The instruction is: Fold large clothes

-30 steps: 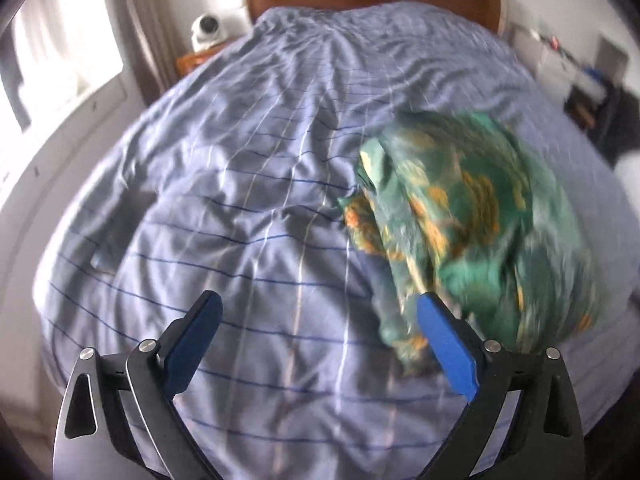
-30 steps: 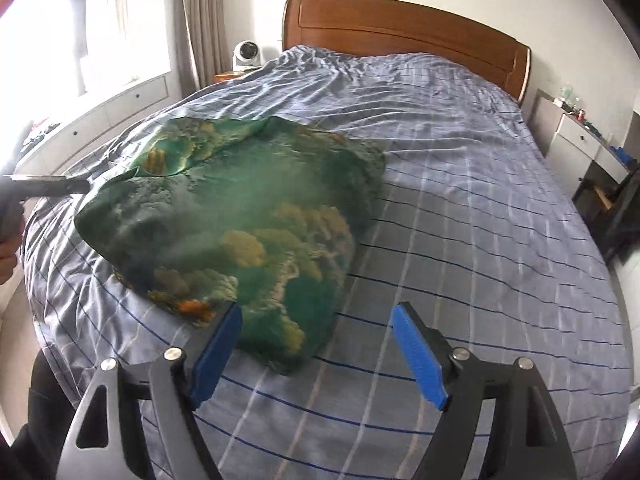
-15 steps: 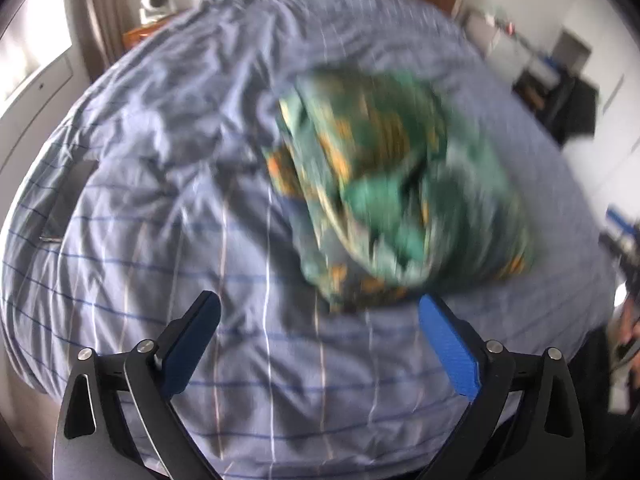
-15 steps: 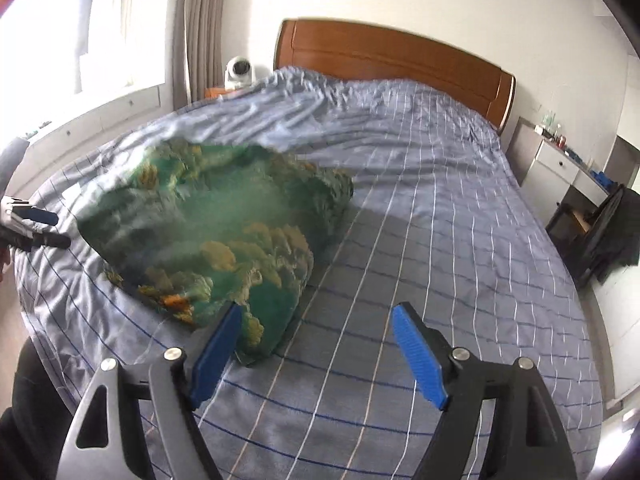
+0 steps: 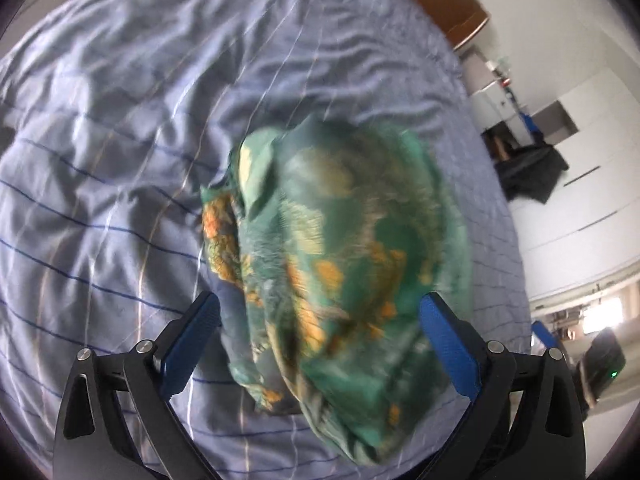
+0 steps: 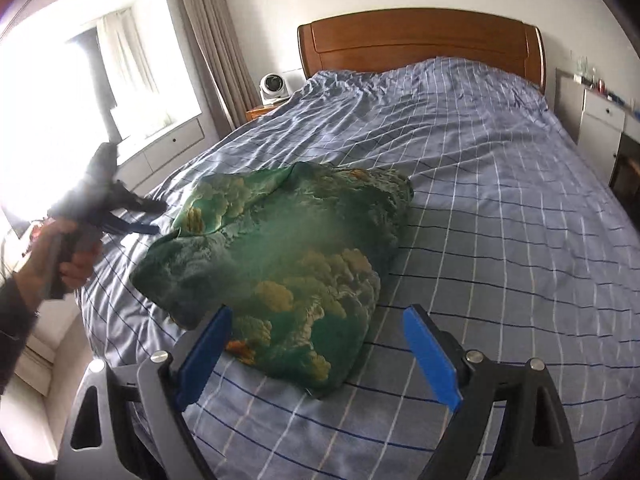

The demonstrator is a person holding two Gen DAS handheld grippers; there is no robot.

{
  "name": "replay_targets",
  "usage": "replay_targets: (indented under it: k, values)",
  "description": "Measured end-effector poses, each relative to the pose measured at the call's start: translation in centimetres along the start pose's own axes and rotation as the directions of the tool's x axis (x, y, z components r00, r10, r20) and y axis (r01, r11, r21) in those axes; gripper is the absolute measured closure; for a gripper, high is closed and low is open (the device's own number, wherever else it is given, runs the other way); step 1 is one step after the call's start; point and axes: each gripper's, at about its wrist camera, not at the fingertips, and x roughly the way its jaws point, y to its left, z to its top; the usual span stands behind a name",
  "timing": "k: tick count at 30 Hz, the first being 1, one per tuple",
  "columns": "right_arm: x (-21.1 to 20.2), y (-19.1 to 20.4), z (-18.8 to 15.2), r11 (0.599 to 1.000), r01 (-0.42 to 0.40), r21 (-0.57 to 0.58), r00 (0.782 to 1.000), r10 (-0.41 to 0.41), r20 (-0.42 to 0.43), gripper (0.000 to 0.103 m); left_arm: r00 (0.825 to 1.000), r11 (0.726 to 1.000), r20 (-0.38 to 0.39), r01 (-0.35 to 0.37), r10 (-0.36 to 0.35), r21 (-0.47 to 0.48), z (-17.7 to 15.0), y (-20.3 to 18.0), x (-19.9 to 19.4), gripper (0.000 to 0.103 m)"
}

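Observation:
A green garment with orange and cream cloud print lies as a loose bundle on the striped blue bedcover, near the foot of the bed. My right gripper hovers over its near end. Its jaws are opening, and the blue pads stand clear of the cloth. My left gripper points steeply down over the same garment, open, with the cloth showing between its fingers but not pinched. In the right wrist view the left gripper sits at the garment's left edge, held by a hand.
A wooden headboard stands at the far end. A nightstand with a small white fan is by the curtained window on the left. A white cabinet stands on the right. The bed's foot edge is close below both grippers.
The left gripper swung round and tipped down, so the garment now sits between its fingers instead of to the right. The right gripper's jaws have widened and it has lifted slightly.

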Motion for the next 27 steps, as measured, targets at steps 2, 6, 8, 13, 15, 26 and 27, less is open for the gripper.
replay_targets:
  k: [2, 6, 8, 13, 15, 26, 27]
  values:
    - [0.9, -0.6, 0.4, 0.999, -0.022, 0.029, 1.0, 0.023, -0.016, 0.014, 1.0, 1.0, -0.027, -0.013, 0.012, -0.015, 0.0, 1.0, 1.3, 0.003]
    - [3.9, -3.3, 1.1, 0.988, -0.066, 0.138, 0.995, 0.076, -0.065, 0.014, 0.998, 0.999, -0.065, -0.009, 0.006, -0.053, -0.3, 2.6, 3.7, 0.001]
    - [5.8, -4.9, 1.2, 0.974, -0.1, 0.202, 0.989, 0.12, -0.089, 0.014, 0.997, 0.997, -0.069, 0.023, -0.029, -0.073, -0.5, 3.2, 4.5, 0.0]
    - [10.9, -8.2, 0.4, 0.918, -0.176, 0.356, 0.958, 0.243, -0.153, 0.014, 0.995, 0.996, -0.08, 0.052, -0.058, -0.073, -0.4, 3.9, 6.1, 0.0]
    - [12.5, -8.9, -0.1, 0.899, -0.201, 0.39, 0.946, 0.281, -0.16, 0.014, 0.995, 0.996, -0.082, 0.058, -0.063, -0.068, -0.2, 4.3, 6.8, 0.0]
    - [18.9, -10.0, -2.0, 0.739, -0.376, 0.559, 0.852, 0.513, -0.105, 0.014, 0.977, 0.977, -0.107, 0.172, -0.186, -0.124, 0.4, 6.5, 8.9, 0.0]
    - [19.6, -9.9, -2.0, 0.72, -0.386, 0.577, 0.841, 0.532, -0.1, 0.014, 0.978, 0.978, -0.103, 0.168, -0.181, -0.121, 0.5, 6.4, 9.0, 0.0]
